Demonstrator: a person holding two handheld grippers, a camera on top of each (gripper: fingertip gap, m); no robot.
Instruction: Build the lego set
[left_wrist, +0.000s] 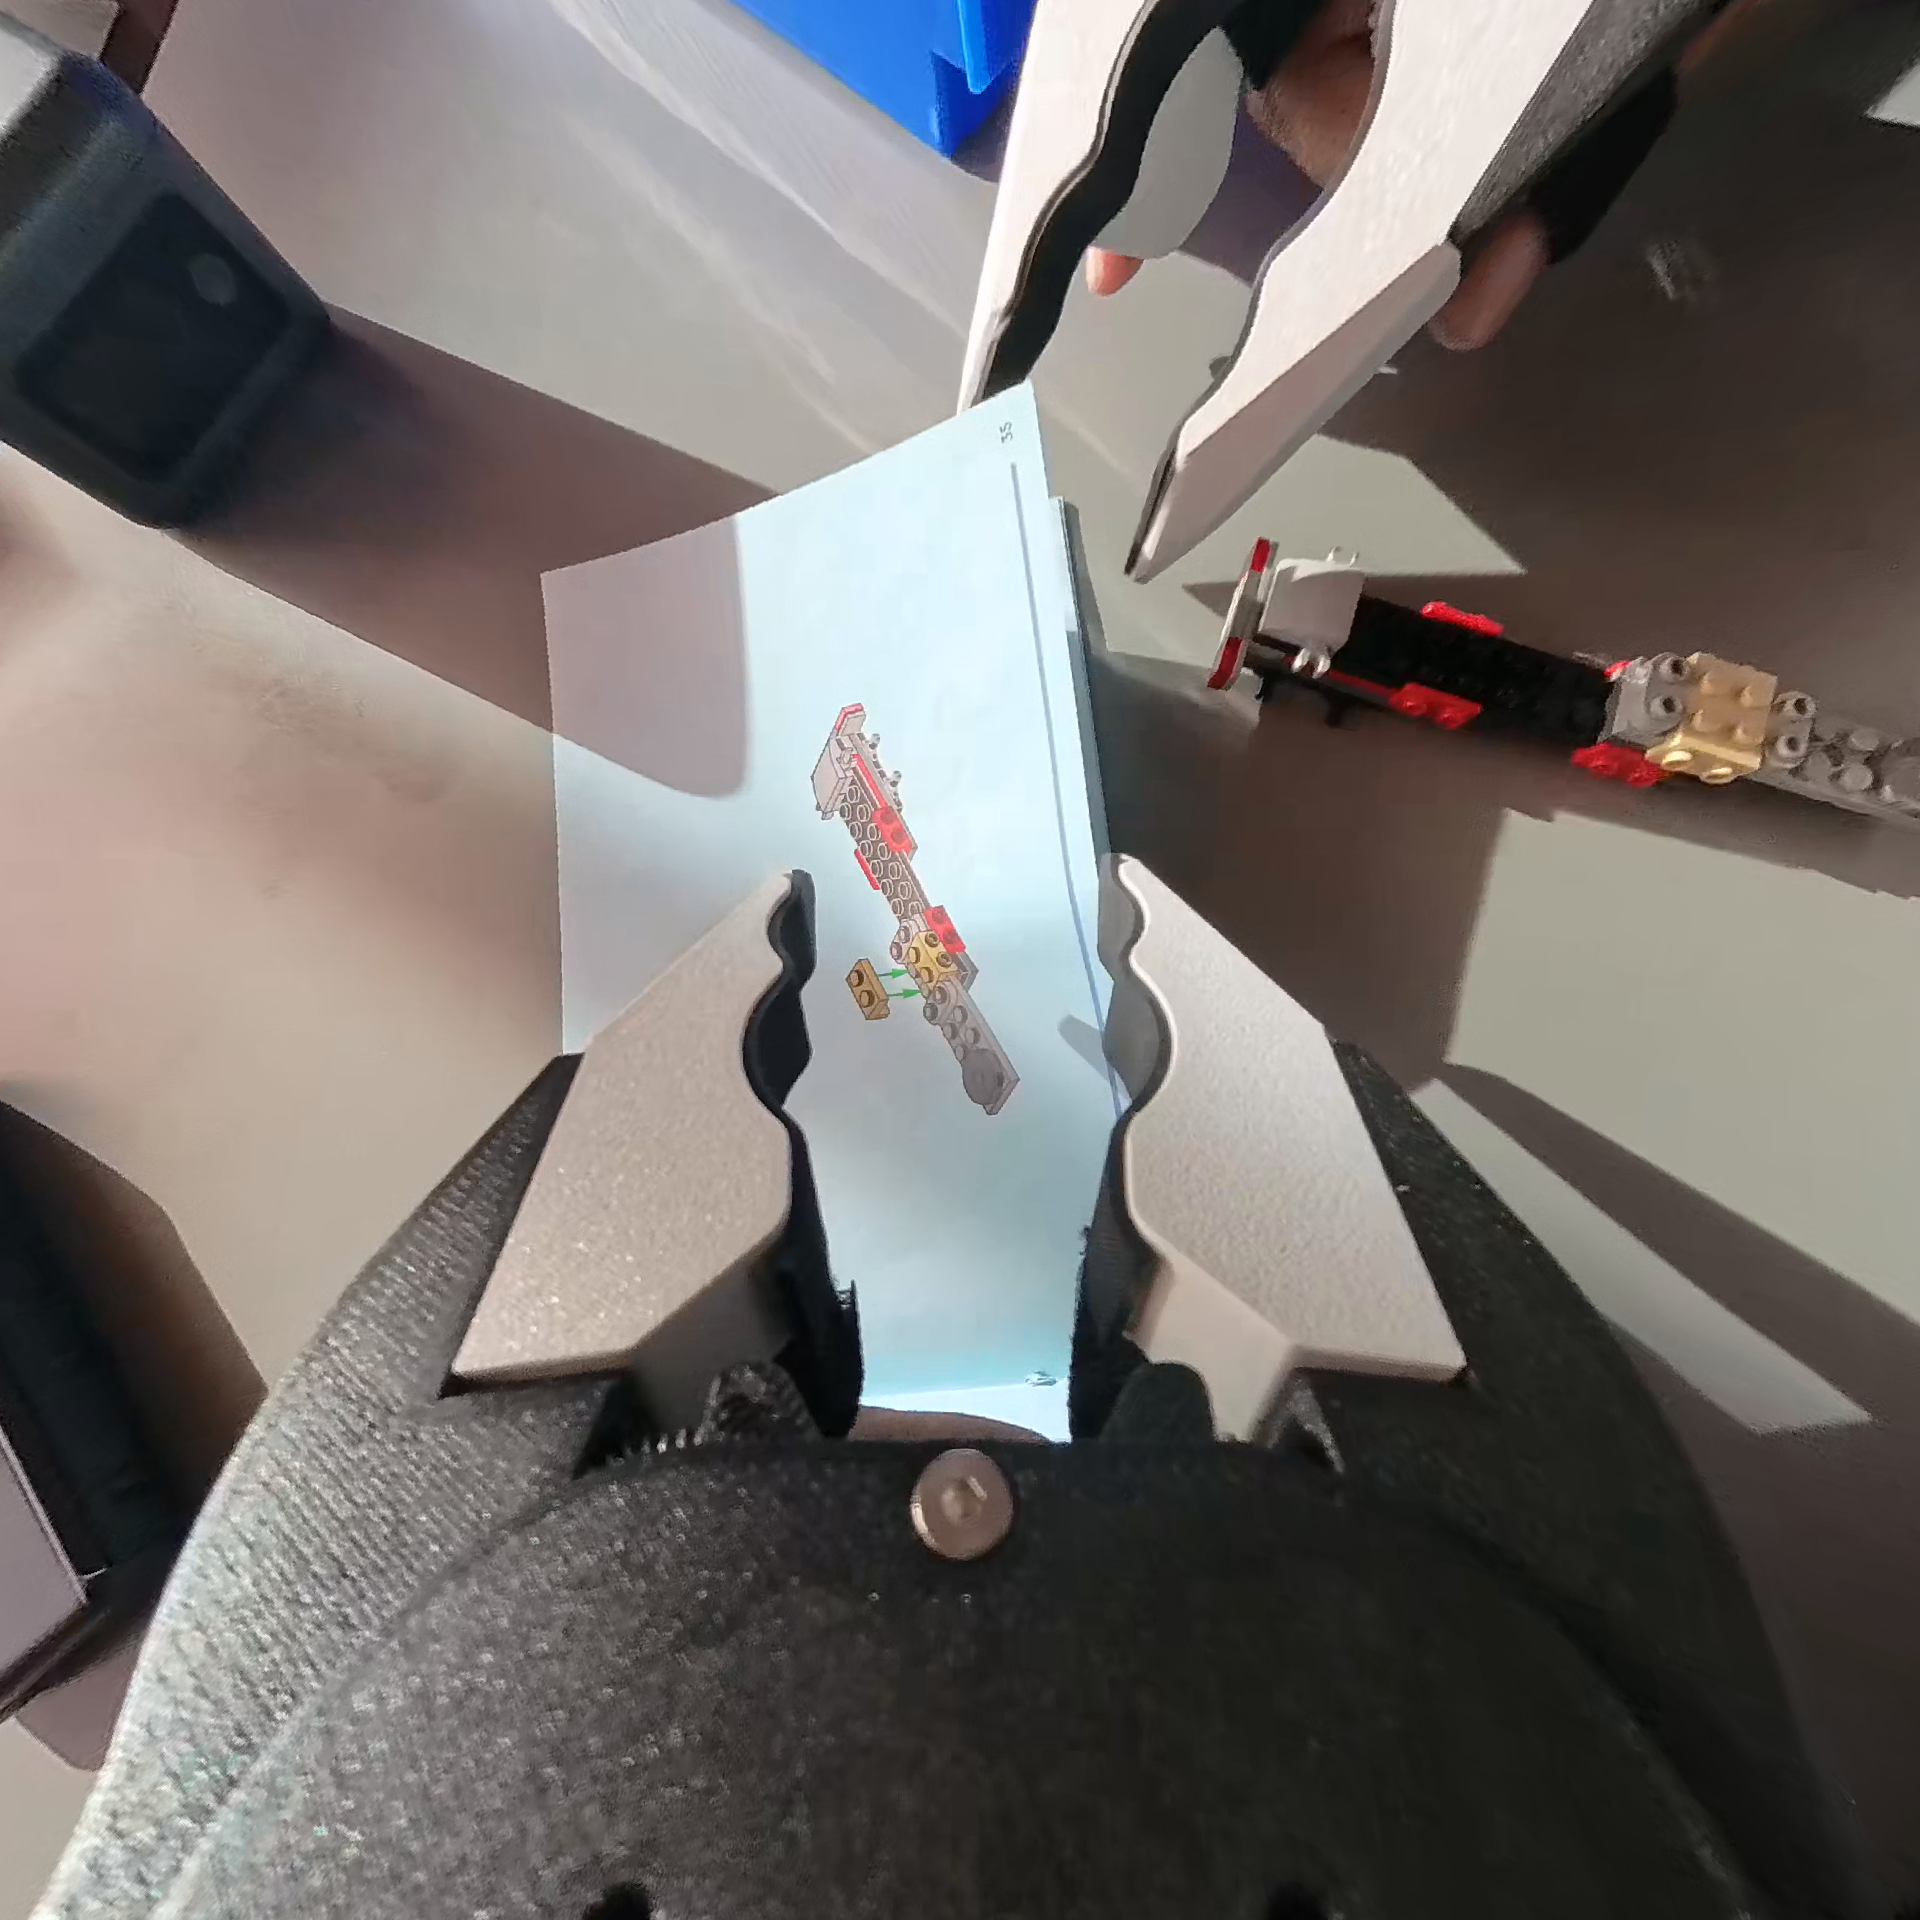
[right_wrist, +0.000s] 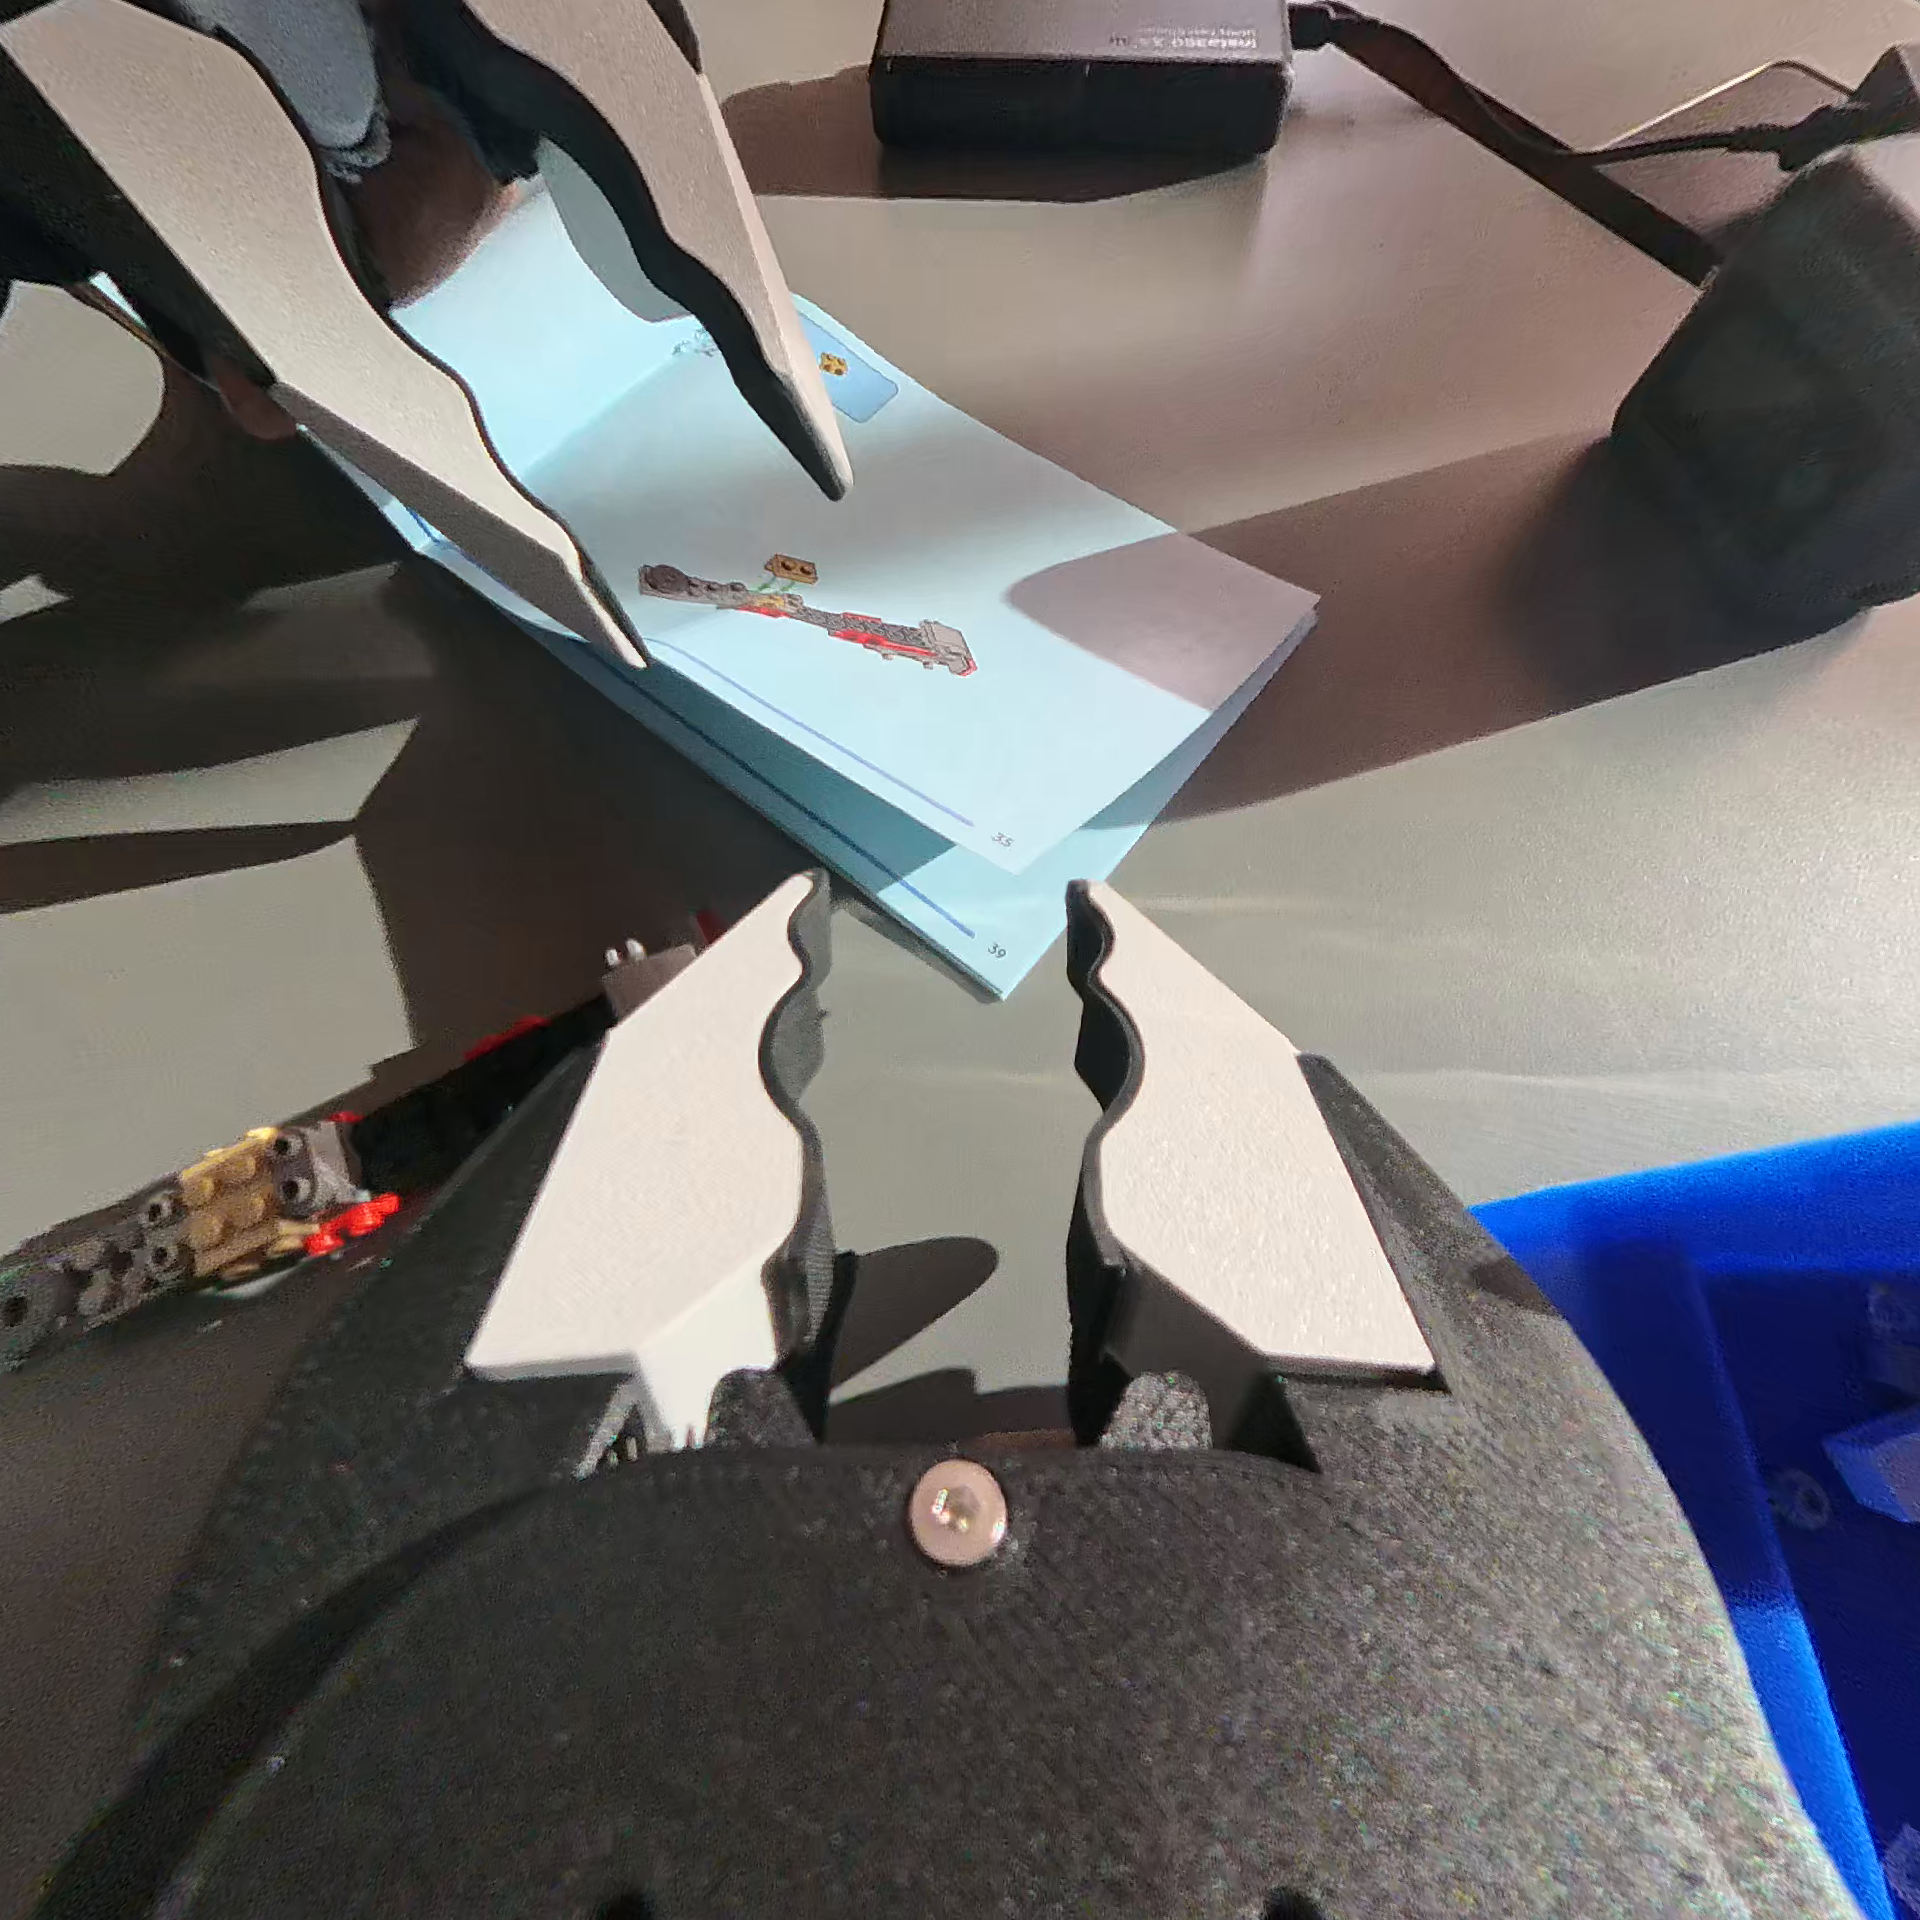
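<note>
A smooth grey table (right_wrist: 1455, 883) fills the scene, lit by strong light that casts long, hard-edged dark shadows across it, with a blue plastic bin (right_wrist: 1766, 1403) at one edge and a black box (right_wrist: 1081, 78) at the far side.

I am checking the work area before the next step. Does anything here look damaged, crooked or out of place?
Nothing looks damaged or spilled. The one oddity: the top page of the instruction booklet does not lie flat; its corner is lifted above the pages beneath. The partly built lego model lies intact on the table beside it.
</note>
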